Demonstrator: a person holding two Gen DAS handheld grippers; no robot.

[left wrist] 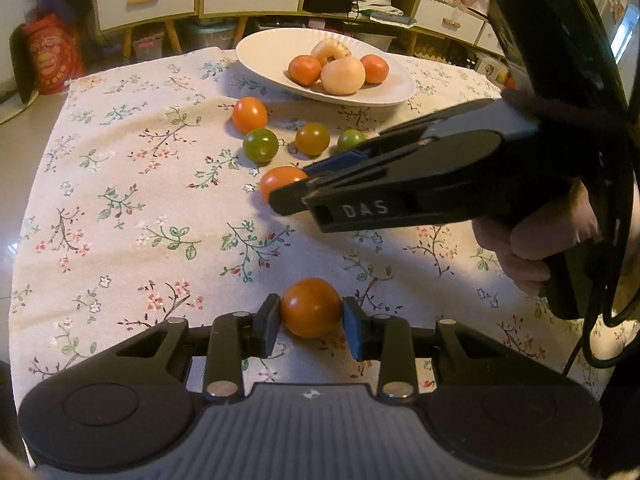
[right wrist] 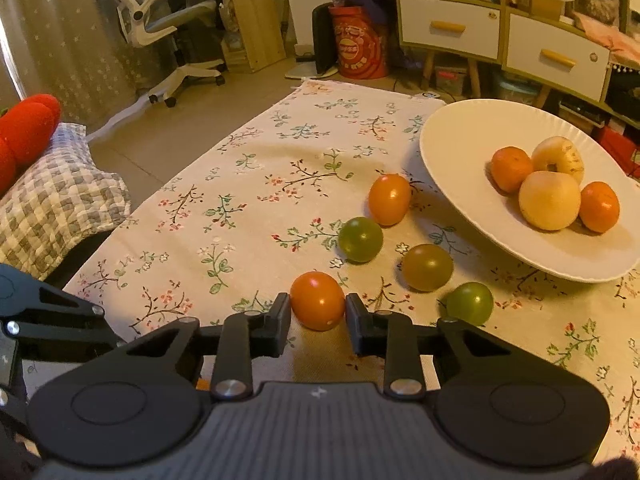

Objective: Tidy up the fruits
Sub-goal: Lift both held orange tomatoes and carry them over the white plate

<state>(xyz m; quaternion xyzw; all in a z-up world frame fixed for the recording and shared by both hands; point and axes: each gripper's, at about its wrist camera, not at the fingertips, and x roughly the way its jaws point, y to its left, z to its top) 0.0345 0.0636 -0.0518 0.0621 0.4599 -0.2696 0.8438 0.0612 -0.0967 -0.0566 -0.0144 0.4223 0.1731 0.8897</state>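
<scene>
One tomato half-hidden behind R claw.

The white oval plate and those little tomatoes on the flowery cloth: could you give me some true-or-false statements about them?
1. The white oval plate is empty. False: it holds four pieces of fruit.
2. The left claw grips an orange tomato. True.
3. The right claw is closed on a green tomato. False: it is closed on another orange tomato.
4. Four small tomatoes lie loose on the floral tablecloth. True.
</scene>
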